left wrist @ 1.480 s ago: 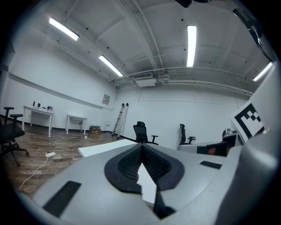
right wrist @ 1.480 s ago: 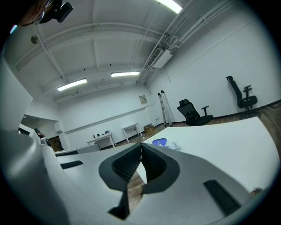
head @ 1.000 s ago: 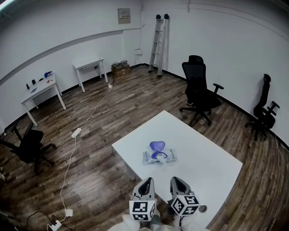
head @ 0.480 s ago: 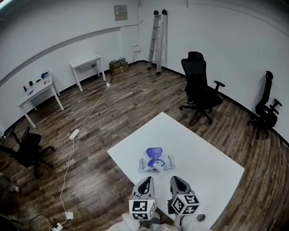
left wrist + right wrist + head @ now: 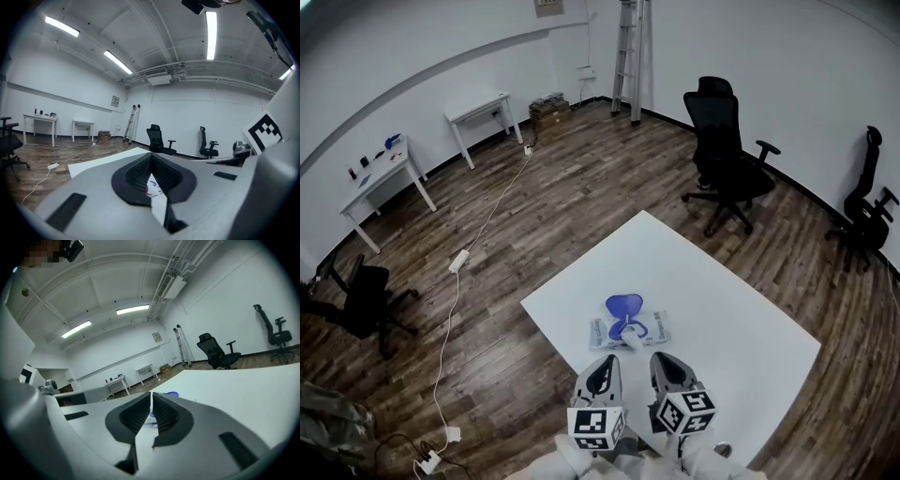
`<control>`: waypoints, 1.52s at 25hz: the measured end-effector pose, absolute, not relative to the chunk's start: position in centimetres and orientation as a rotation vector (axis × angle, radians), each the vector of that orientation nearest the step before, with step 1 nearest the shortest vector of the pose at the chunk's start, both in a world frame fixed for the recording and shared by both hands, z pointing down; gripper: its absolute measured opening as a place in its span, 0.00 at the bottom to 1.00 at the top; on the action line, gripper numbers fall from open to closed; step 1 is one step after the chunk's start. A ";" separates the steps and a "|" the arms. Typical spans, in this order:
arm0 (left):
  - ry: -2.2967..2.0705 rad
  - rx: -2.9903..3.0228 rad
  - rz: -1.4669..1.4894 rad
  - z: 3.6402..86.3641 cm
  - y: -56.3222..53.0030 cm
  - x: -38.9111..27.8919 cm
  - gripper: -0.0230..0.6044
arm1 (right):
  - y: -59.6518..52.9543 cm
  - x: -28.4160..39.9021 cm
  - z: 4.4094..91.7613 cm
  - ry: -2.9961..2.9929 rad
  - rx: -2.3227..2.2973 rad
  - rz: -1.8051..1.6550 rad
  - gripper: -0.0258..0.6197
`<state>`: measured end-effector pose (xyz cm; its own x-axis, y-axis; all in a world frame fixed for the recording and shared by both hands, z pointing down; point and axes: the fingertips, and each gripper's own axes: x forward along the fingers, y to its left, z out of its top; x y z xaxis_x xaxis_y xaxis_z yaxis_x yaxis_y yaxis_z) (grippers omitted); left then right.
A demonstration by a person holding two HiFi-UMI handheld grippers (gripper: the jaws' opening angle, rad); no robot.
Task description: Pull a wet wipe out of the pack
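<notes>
Over at the left wall stands a small white desk (image 5: pixel 386 175) with a few small items on top, and below it a black office chair (image 5: pixel 361 302) on the dark wood-plank floor (image 5: pixel 553 206). A white cable with a power strip (image 5: pixel 457 261) snakes across the planks towards a second white desk (image 5: pixel 483 111), a stack of brown boxes (image 5: pixel 547 109) and a silver stepladder (image 5: pixel 628 52) leaning on the back wall. Now to the action: the big white rectangular table (image 5: pixel 722 309) fills the middle, and the white-and-blue soft wet wipe pack (image 5: pixel 629 329) lies flat near the tabletop's left corner, just inside the near edge, its rounded blue flip lid (image 5: pixel 624 305) thrown open towards the far side and a small white tuft showing at the opening. Just short of the pack, over that near edge, hovers the left gripper (image 5: pixel 607 363), grey with a black-and-white marker cube (image 5: pixel 596 429); its own view shows the two dark ribbed pads meeting at the tips, nothing clamped, the pack peeking through the gap behind them. Right beside it sits the right gripper (image 5: pixel 662 360), cube (image 5: pixel 684 411) and all, aimed at the same pack, jaws pressed together with only a hairline slit between them and nothing in it. Neither tool touches the pack. Further right, a black swivel chair (image 5: pixel 727 155) stands beyond the table's far edge, and another black chair (image 5: pixel 867 202) waits by the right wall.
</notes>
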<state>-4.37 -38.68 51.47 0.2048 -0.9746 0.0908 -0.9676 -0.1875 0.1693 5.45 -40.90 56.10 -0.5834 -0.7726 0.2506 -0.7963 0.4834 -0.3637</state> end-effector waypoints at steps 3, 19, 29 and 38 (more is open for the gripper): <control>-1.878 2.255 -0.039 52.1 -39.1 -4.9 0.03 | -41.4 5.2 56.7 -2.642 1.400 0.712 0.05; -1.856 2.196 -0.001 53.8 -40.8 -7.6 0.03 | -43.1 3.1 60.8 -2.518 1.348 0.717 0.06; -1.895 2.149 0.040 54.7 -40.0 -9.5 0.03 | -44.5 2.1 63.2 -2.478 1.311 0.708 0.10; -1.936 2.103 0.067 55.4 -39.8 -10.7 0.03 | -45.3 1.2 65.1 -2.440 1.274 0.701 0.16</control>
<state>-10.75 -39.81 55.38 0.1002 -0.9697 0.2226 -0.9829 -0.0618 0.1736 1.19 -45.28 65.13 -0.5614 -0.6801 0.4714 -0.8266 0.4873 -0.2814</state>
